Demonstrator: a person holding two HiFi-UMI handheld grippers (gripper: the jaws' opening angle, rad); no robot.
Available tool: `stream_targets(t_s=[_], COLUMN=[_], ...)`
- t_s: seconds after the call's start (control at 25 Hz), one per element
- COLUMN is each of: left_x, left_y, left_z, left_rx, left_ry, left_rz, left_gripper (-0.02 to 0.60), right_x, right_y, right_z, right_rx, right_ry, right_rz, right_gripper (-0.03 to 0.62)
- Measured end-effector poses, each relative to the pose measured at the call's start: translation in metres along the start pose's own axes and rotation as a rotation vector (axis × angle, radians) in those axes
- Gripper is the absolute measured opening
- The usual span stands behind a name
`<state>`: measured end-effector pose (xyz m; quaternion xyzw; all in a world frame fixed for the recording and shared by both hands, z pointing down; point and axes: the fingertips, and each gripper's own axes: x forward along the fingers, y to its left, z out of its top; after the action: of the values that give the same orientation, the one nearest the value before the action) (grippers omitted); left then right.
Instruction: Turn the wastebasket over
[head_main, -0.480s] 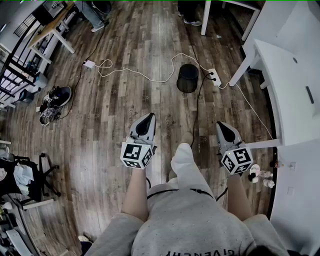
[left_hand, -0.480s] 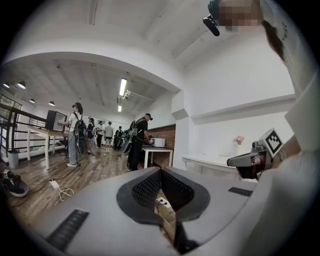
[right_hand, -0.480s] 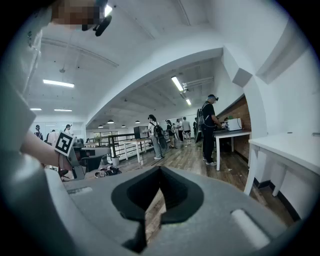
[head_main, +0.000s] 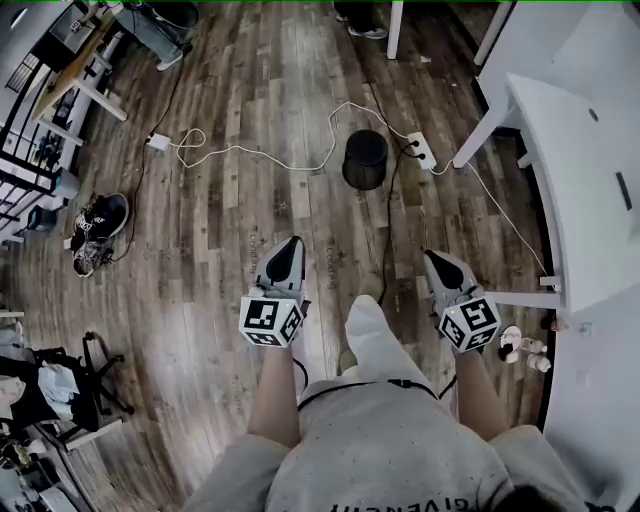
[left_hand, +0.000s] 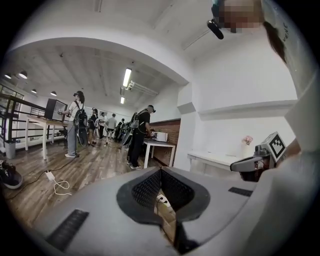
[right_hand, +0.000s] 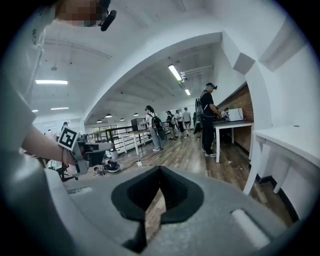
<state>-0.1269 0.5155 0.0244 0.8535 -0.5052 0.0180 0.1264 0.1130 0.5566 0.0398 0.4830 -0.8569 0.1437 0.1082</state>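
Note:
The wastebasket (head_main: 365, 159) is a small black round bin standing on the wooden floor ahead of me, seen in the head view beside white and black cables. My left gripper (head_main: 287, 248) is held at waist height, well short of the bin and to its left, jaws shut with nothing between them. My right gripper (head_main: 434, 260) is level with it on the other side, also shut and empty. In the left gripper view the left gripper (left_hand: 161, 170) hides the bin; the right gripper (right_hand: 159, 170) likewise covers the floor ahead.
A white table (head_main: 570, 180) stands at the right, its leg (head_main: 478, 140) near a white power strip (head_main: 421, 151). A white cable (head_main: 260, 152) and a black cable (head_main: 390, 225) trail across the floor. Shoes (head_main: 95, 228) lie at left. Several people (left_hand: 139, 135) stand further back.
The floor, the bin and the cables have shifted slightly toward the upper left of the head view. Both grippers keep about the same pose, still shut.

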Motion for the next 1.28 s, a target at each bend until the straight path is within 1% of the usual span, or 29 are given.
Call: stream_targets(t_s=[0.12,0.28,0.48,0.6,0.76,0.88,1.12,1.28], left_x=[0.033,0.077,0.132,0.161,0.183,0.195,0.211,0.235], left_y=[0.012,0.028,0.037,0.044,0.058,0.063,0.072,0.087], left_z=[0.002,0.008,0.016,0.025,0.024,0.018,0.005,0.003], left_rx=[-0.009,-0.028,-0.032,-0.022,-0.026,-0.039,-0.047,-0.055], left_ry=[0.016,0.024,0.05,0.055,0.052,0.068,0.121,0.133], left_rz=[-0.007,0.002,-0.011,-0.004,0.031,0.04,0.024,0.005], left_gripper=[-0.001,-0.001,-0.001,-0.001,-0.002,-0.001,-0.002,0.0], right_x=[0.027,0.065,0.099,0.116,0.133,0.145,0.163,0.18], right_y=[-0.026,-0.056,-0.092,-0.116,-0.143,-0.157,-0.17,-0.179], right_z=[0.007,0.025,0.039,0.046,0.047,0.048,0.039,0.033], right_rx=[0.001,0.02,0.057,0.067,0.075,0.1,0.147,0.165], right_ry=[0.023,0.009,0.002,0.007,0.007,0.008,0.025,0.048], right_rz=[-0.016,-0.009,-0.002,-0.005,-0.002,-0.005,-0.023,-0.044], right_gripper=[0.001,0.002,0.002,0.002,0.002,0.002,0.002,0.003])
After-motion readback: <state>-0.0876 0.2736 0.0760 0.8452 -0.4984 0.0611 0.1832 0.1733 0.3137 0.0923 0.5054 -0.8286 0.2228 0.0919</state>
